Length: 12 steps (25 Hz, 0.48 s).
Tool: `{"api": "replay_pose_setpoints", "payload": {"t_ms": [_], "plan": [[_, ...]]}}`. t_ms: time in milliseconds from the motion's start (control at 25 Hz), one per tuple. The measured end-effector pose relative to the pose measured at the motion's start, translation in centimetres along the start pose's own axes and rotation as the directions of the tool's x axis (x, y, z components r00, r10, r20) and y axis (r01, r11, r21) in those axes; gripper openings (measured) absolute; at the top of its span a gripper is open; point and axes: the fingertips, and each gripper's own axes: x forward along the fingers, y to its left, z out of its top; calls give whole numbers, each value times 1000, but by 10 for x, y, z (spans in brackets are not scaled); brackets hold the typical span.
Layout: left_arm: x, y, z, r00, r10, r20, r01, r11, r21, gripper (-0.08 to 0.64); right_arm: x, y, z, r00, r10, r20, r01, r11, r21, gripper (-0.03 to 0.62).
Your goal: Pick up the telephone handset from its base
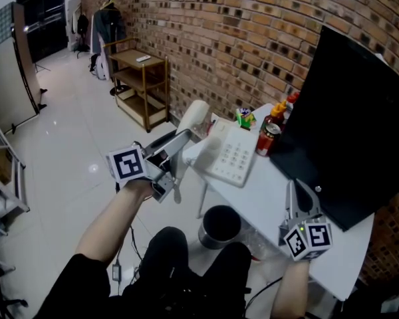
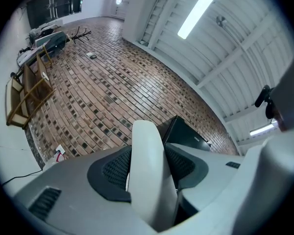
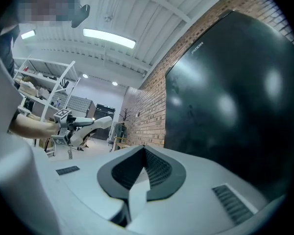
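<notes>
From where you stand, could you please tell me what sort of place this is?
Probably an office or studio workspace, not a home: a long red brick wall, a glossy white tiled floor, and a white table carrying a white push-button telephone base and a large black monitor.

In the head view, the left gripper (image 1: 179,141) covers the lower end of the handset (image 1: 194,117); we see its upper part only. The right picture edge cuts off the monitor (image 1: 359,131). The keys (image 1: 235,155) on the base (image 1: 217,168) are too small to read. We cannot identify the green item (image 1: 244,117) at the far edge of the table (image 1: 272,193).
</notes>
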Motion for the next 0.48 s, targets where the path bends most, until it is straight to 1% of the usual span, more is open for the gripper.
{"api": "replay_pose_setpoints", "payload": {"t_ms": [120,320,480], "plan": [[-2,1,1,1000,2,3,-2,1000,-10,216,1,1,-1,1000,2,-1,-2,1000,3,0],[-9,3,8,1000,8,21,-8,1000,1,217,3,-2,-3,1000,8,-3,-8,1000,12,0],[-14,-2,19,998,-31,54,32,999,-6,216,5,-6,2,1000,18,3,-18,999,37,0]]}}
